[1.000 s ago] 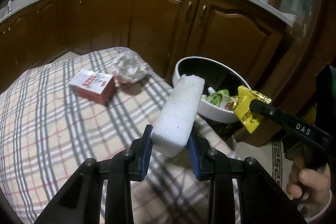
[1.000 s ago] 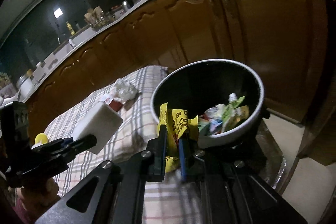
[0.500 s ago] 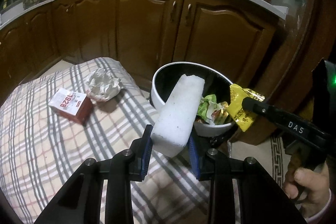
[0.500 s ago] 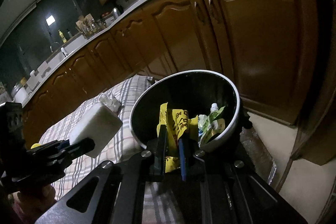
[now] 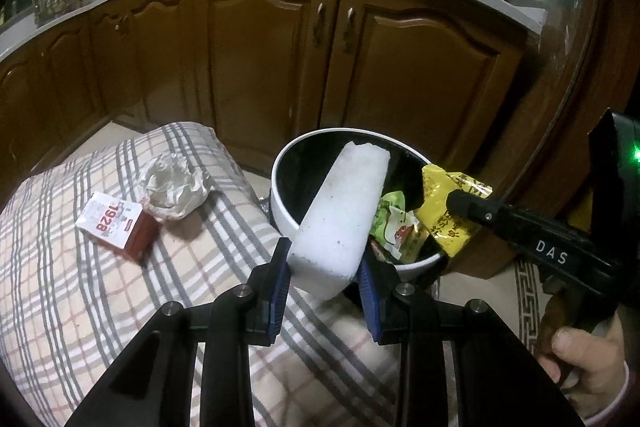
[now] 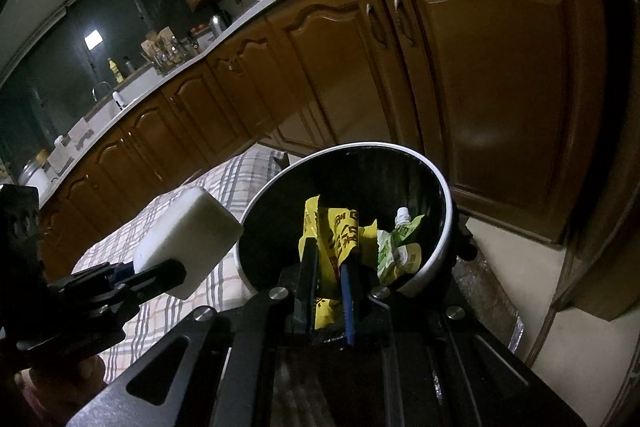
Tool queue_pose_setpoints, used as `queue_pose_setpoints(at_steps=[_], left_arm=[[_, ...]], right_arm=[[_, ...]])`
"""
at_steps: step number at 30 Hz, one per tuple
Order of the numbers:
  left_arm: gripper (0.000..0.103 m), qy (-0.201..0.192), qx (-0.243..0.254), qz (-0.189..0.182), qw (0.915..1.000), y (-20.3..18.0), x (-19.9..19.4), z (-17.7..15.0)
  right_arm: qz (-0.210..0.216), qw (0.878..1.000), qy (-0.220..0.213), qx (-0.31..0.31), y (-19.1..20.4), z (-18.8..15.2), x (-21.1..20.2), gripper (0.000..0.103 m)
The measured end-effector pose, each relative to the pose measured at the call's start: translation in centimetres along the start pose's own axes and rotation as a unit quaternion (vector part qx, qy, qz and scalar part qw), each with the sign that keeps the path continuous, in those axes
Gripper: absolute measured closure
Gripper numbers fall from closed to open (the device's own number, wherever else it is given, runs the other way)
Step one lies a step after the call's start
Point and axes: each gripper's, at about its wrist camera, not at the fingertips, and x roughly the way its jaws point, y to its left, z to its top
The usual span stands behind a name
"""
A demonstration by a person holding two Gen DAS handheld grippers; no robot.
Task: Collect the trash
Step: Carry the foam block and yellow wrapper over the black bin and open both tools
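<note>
A plaid cloth (image 5: 80, 307) covers the low surface in front of brown cabinets (image 5: 260, 67), and at its far right edge stands the bin (image 5: 280, 171), white-rimmed and black inside, with green pouches (image 5: 394, 223) already in it. Both grippers hang at the bin's mouth, each loaded. The left gripper (image 5: 325, 285) is clamped on the near end of a white foam block (image 5: 344, 203), whose long axis runs away from the claw and up, so that its far end reaches over the bin's near rim while the held end sits above the cloth. The right gripper (image 6: 330, 277) is pinched nearly closed on a yellow wrapper (image 6: 332, 239), which from its own camera hangs inside the rim line, over the pouches; this hand looks the nearer to a clean drop. The opening between block and wrapper is narrow, and the two claws could crowd each other there. Well apart to the left on the cloth lie a crumpled paper ball (image 5: 174, 187) and a red-and-white carton (image 5: 116, 227), touching or nearly so, with open cloth around them.
</note>
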Motion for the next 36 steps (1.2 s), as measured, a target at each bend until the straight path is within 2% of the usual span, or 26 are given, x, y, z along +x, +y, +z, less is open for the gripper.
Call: queue_pose_setpoints(at_steps=[15,36], left_arm=[[0.072,0.017,-0.008,-0.006,0.9998,-0.6,3.1,2.3],[0.070,0.032,-0.006,-0.006,0.9995,-0.8,6.3,3.6]], right_arm=[[-0.015,1.000,0.010,-0.003,-0.7,1.7,2.3,0.093],[-0.024,0.999,0.028,-0.014,-1.0,2.9,4.4,0.093]])
